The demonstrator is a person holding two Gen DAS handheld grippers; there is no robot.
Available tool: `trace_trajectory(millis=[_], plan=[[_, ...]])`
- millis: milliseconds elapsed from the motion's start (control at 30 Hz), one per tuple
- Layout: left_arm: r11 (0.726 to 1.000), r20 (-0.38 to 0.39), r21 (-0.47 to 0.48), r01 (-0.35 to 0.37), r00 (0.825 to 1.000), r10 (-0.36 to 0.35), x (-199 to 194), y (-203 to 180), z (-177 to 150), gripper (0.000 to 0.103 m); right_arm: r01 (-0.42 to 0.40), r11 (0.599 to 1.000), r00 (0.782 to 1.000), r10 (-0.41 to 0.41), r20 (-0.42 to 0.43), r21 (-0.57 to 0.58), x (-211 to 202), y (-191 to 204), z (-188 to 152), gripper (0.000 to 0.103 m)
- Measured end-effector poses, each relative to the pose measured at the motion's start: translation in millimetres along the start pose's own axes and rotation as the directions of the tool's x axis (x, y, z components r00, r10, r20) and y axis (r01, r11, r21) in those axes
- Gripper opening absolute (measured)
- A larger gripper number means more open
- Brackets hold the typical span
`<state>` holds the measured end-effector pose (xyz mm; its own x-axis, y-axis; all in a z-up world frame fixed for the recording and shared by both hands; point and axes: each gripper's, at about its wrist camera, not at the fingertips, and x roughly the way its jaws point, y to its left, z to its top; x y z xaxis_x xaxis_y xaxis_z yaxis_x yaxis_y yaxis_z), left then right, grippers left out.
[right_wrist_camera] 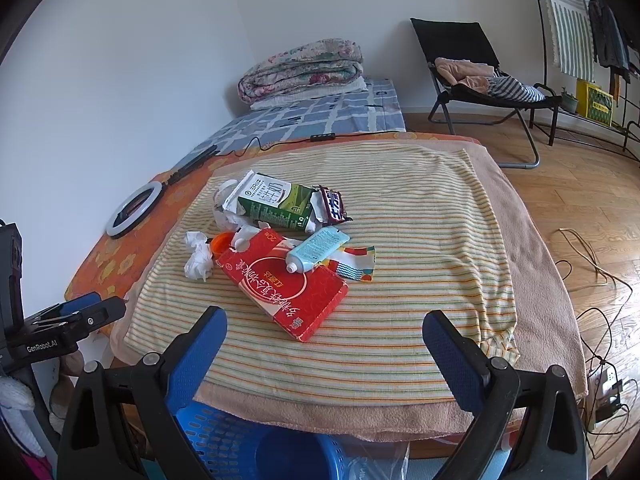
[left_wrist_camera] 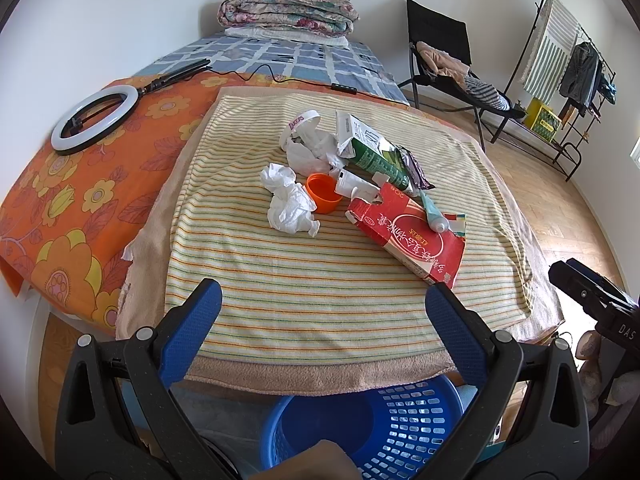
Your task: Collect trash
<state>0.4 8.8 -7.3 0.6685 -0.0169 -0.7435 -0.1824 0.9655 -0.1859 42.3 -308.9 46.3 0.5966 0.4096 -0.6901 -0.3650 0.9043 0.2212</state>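
Observation:
A pile of trash lies on a striped towel [left_wrist_camera: 320,288] on the table: a red carton [left_wrist_camera: 416,236] [right_wrist_camera: 280,284], a green milk carton [left_wrist_camera: 372,152] [right_wrist_camera: 276,202], crumpled white tissues [left_wrist_camera: 290,204] [right_wrist_camera: 198,260], an orange cap [left_wrist_camera: 322,192], a pale blue tube [left_wrist_camera: 434,212] [right_wrist_camera: 316,254] and a dark snack wrapper [right_wrist_camera: 334,208]. A blue basket [left_wrist_camera: 368,428] [right_wrist_camera: 240,444] sits below the table's near edge. My left gripper [left_wrist_camera: 323,312] is open and empty, above the near edge. My right gripper [right_wrist_camera: 325,338] is open and empty, near the red carton.
A ring light [left_wrist_camera: 94,118] and its cable lie on the orange flowered cloth at left. A bed with folded quilts [left_wrist_camera: 288,12] is behind. A black chair [right_wrist_camera: 480,80] and clothes rack [left_wrist_camera: 568,72] stand right. Cables [right_wrist_camera: 600,320] lie on the wood floor.

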Motion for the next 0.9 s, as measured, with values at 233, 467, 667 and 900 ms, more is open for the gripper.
trace_trajectory(millis=[233, 467, 667, 900], plan=[[1.0, -0.001, -0.002, -0.009, 1.0, 0.009, 1.7, 1.2, -0.9, 0.103, 0.014, 1.0, 1.0, -0.014, -0.027, -0.001, 5.0, -0.7, -1.1, 0.1], [1.0, 0.006, 0.006, -0.018, 1.0, 0.018, 3.8, 2.6, -2.8, 0.103, 0.013, 1.0, 0.999, -0.012, -0.051, 0.007, 10.7, -5.2, -0.8, 0.097], [0.999, -0.002, 0.027, -0.025, 1.0, 0.025, 13.1, 5.7, 3.2, 0.103, 0.021, 1.0, 0.998, -0.021, -0.061, -0.003, 16.1, -4.8, 0.2, 0.092], [1.0, -0.034, 0.021, -0.012, 0.999, 0.013, 24.1, 10.4, 19.1, 0.103, 0.026, 0.999, 0.996, -0.028, -0.084, -0.022, 30.7, -10.6, 13.7, 0.092]])
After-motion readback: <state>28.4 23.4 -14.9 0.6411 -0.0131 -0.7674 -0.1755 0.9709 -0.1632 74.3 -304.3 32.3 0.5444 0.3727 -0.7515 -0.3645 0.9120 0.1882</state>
